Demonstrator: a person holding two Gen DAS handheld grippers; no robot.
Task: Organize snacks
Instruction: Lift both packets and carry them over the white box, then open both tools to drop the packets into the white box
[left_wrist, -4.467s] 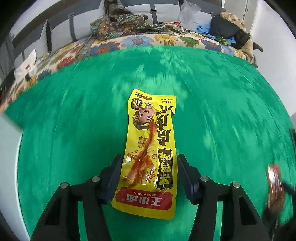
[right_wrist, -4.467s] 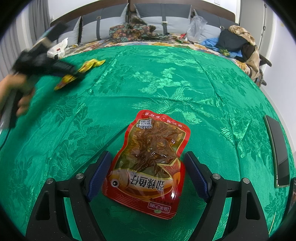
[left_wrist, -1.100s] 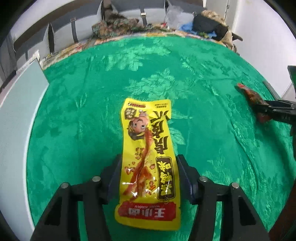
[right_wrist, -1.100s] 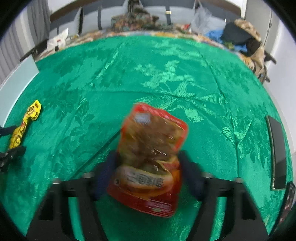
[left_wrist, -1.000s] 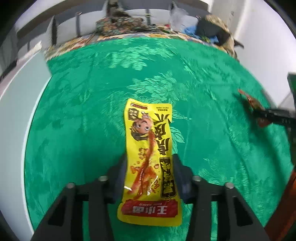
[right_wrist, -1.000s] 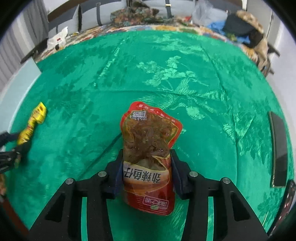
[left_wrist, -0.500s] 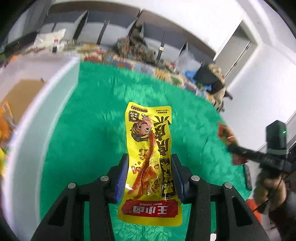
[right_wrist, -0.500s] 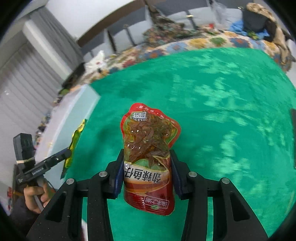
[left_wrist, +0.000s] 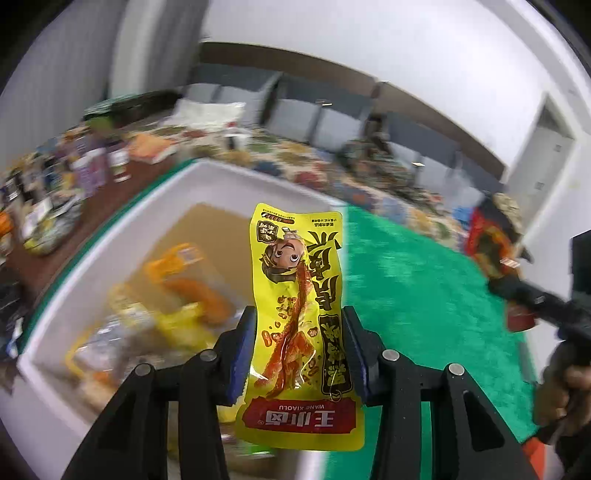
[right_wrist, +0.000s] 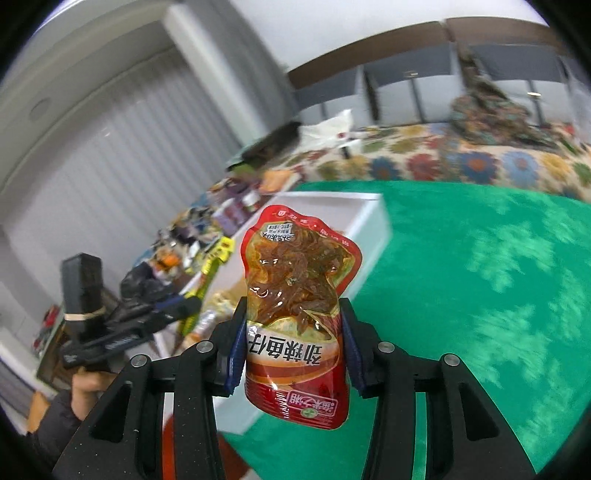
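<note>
Left tool (left_wrist: 299, 347) grips the yellow snack packet (left_wrist: 301, 295); right tool (right_wrist: 293, 347) grips the red one (right_wrist: 297, 317). Each should release low inside the white box (left_wrist: 229, 177).

My left gripper (left_wrist: 299, 347) is matt black plastic with bright metal screw heads, and its blue pads (left_wrist: 242, 350) look rubbery and ribbed. Between them the yellow snack pack (left_wrist: 299, 314) is glossy plastic film, smooth, with a clear window. Behind that pack, the white box (left_wrist: 207, 173) looks like smooth matt foam or plastic with a brown cardboard-looking floor. My right gripper (right_wrist: 293, 347) has the same matt black finish, and the red pouch (right_wrist: 299, 314) in it is shiny, crinkled film throwing highlights. To the right of that pouch, the green cloth (right_wrist: 480, 277) is woven fabric with a satiny sheen.
</note>
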